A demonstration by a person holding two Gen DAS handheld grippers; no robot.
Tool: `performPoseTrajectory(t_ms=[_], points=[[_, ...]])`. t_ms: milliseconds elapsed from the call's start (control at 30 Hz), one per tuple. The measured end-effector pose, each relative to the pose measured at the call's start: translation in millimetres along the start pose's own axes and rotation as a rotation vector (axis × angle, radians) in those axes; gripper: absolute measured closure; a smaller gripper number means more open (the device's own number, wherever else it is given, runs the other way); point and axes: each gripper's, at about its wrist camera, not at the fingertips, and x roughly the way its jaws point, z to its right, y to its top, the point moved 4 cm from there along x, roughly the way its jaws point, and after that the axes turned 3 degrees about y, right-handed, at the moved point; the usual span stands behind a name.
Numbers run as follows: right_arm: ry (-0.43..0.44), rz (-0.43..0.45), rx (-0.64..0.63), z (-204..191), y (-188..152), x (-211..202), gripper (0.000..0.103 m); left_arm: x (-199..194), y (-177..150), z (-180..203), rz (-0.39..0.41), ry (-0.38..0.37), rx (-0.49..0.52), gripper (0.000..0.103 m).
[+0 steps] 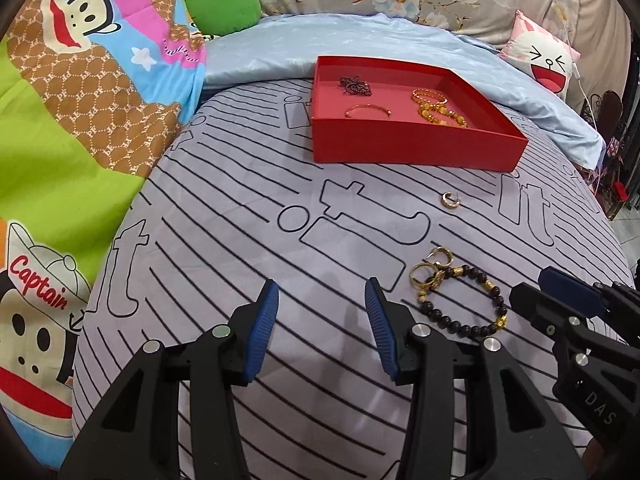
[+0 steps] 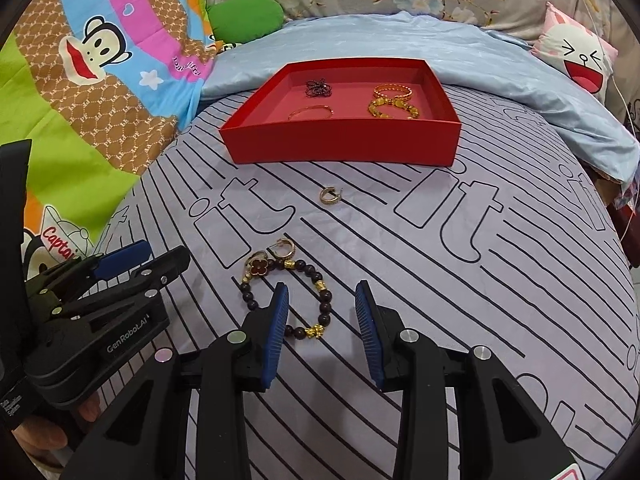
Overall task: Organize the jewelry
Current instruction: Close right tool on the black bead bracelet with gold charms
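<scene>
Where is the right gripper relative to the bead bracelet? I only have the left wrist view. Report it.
Observer: The right gripper is open, and the near arc of the bead bracelet lies between its fingers.
Operator: Describe the piece at the bracelet's far end.
Observer: It is a dark red clover charm framed in gold, beside a gold hoop earring.
Operator: Tell me what sits deepest in the gripper.
Observer: The bracelet's gold charm bead, close to the left blue pad.
</scene>
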Motion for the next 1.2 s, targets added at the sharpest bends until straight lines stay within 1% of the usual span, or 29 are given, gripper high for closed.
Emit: performPoseTrajectory(t_ms=[267, 467, 533, 667, 767, 867, 1100, 1200], points=[[-0.007, -0.03, -0.023, -8, 0, 17, 0.069, 3, -4, -14, -0.012, 0.023, -0.026, 0.06], [-0.029, -0.061, -0.037, -9, -5, 29, 0.069, 7, -7, -18, -0.024, 0.025, -0.033, 0.06], [-0.034, -0.077, -0.032, -8, -8, 33, 0.071, 8, -6, -18, -0.026, 0.023, -0.033, 0.06], [-0.047, -0.07, -0.051, -8, -11, 34, 0.074, 10, -7, -19, -0.028, 0.023, -0.044, 0.06], [-0.062, -0.063, -0.074, -6, -13, 33, 0.08, 9, -9, -20, -0.029, 0.023, -0.052, 0.06], [-0.062, -0.06, -0.072, -1, -15, 30, 0.082, 8, -11, -21, -0.028, 0.026, -0.051, 0.06], [-0.059, -0.062, -0.043, 12, -19, 23, 0.095, 7, -15, -20, -0.031, 0.014, -0.062, 0.06], [-0.064, -0.057, -0.045, 15, -21, 21, 0.096, 7, -14, -15, -0.031, 0.001, -0.063, 0.06]])
